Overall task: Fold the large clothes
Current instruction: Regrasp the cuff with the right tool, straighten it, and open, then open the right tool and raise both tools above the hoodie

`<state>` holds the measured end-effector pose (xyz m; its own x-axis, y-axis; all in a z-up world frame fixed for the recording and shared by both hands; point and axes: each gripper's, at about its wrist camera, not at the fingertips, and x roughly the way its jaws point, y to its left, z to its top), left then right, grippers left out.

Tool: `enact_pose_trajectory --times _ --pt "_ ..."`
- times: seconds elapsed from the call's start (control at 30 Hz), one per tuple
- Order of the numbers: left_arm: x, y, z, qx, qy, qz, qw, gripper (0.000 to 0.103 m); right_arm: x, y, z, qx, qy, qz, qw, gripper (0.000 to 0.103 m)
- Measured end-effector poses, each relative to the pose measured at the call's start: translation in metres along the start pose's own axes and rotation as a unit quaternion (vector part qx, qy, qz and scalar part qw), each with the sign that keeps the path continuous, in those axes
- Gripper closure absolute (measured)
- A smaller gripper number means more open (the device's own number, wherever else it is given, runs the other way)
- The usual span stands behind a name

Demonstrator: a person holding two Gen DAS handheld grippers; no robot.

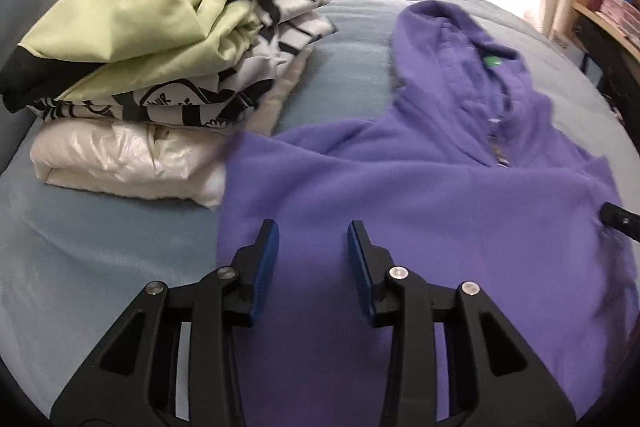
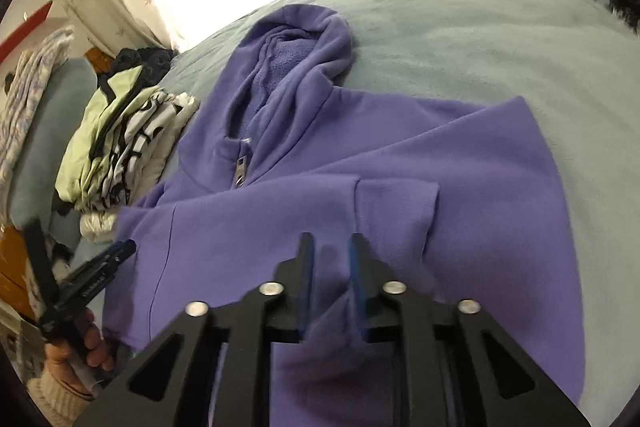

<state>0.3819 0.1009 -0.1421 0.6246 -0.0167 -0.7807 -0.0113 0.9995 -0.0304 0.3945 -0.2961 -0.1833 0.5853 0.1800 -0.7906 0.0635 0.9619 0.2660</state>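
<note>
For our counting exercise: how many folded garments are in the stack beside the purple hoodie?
3: a light green jacket on top, a black-and-white printed top in the middle, a cream jacket at the bottom. More may be hidden.

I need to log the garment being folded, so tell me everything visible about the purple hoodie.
The purple hoodie is a fleece-looking zip-up with a hood lined in fuzzier fabric and a zipper pull near the neck. A small green tag sits inside the collar. It lies front up on the light blue bedspread, one side folded over its front, its edge against the stack of folded clothes. The right gripper pinches a raised fold of it; the left gripper hangs open above it.
</note>
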Motion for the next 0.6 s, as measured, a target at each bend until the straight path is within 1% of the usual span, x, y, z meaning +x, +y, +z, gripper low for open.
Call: enact_pose_trajectory --times 0.03,0.13,0.17,0.23,0.27,0.3,0.33,0.37,0.43,0.47,0.5,0.57,0.6 --pt "-0.012 -0.002 -0.004 0.002 -0.001 -0.020 0.9998 0.070 -0.005 0.012 -0.008 -0.012 0.003 0.012 1.000 0.077" --pt "-0.040 -0.012 -0.019 0.015 -0.005 -0.057 0.9983 0.070 -0.011 0.043 -0.031 -0.042 0.019 0.042 0.998 0.077" --pt "-0.046 -0.017 -0.028 0.019 -0.001 -0.069 0.9975 0.070 -0.011 0.052 -0.037 -0.050 0.025 0.048 0.997 0.077" --pt "-0.048 -0.024 -0.042 0.024 0.017 -0.079 0.9965 0.070 -0.008 0.065 -0.053 -0.066 0.041 0.052 0.996 0.077" --pt "-0.045 -0.026 -0.049 0.028 0.027 -0.076 0.9964 0.070 -0.007 0.067 -0.060 -0.075 0.044 0.043 0.995 0.077" --pt "-0.040 -0.025 -0.057 0.031 0.037 -0.060 0.9970 0.069 -0.007 0.067 -0.065 -0.080 0.044 0.031 0.995 0.077" --pt "-0.035 -0.021 -0.062 0.027 0.045 -0.046 0.9976 0.069 -0.008 0.060 -0.067 -0.077 0.044 0.023 0.996 0.077" --pt "-0.032 -0.015 -0.066 0.019 0.047 -0.044 0.9977 0.069 -0.010 0.053 -0.067 -0.067 0.041 0.022 0.997 0.077" --pt "-0.035 0.003 -0.069 -0.003 0.043 -0.049 0.9979 0.069 -0.021 0.024 -0.062 -0.024 0.033 0.013 0.999 0.077" --pt "-0.036 0.011 -0.069 -0.011 0.043 -0.049 0.9978 0.069 -0.026 0.011 -0.061 -0.005 0.032 0.023 0.999 0.077" --pt "-0.040 0.018 -0.070 -0.021 0.046 -0.053 0.9973 0.069 -0.033 -0.001 -0.061 0.015 0.030 0.020 0.999 0.076" --pt "-0.045 0.024 -0.070 -0.026 0.047 -0.054 0.9971 0.069 -0.048 -0.023 -0.062 0.038 0.019 -0.016 0.999 0.073" --pt "-0.048 0.026 -0.071 -0.026 0.047 -0.050 0.9973 0.069 -0.057 -0.034 -0.065 0.056 0.014 -0.012 0.998 0.073"
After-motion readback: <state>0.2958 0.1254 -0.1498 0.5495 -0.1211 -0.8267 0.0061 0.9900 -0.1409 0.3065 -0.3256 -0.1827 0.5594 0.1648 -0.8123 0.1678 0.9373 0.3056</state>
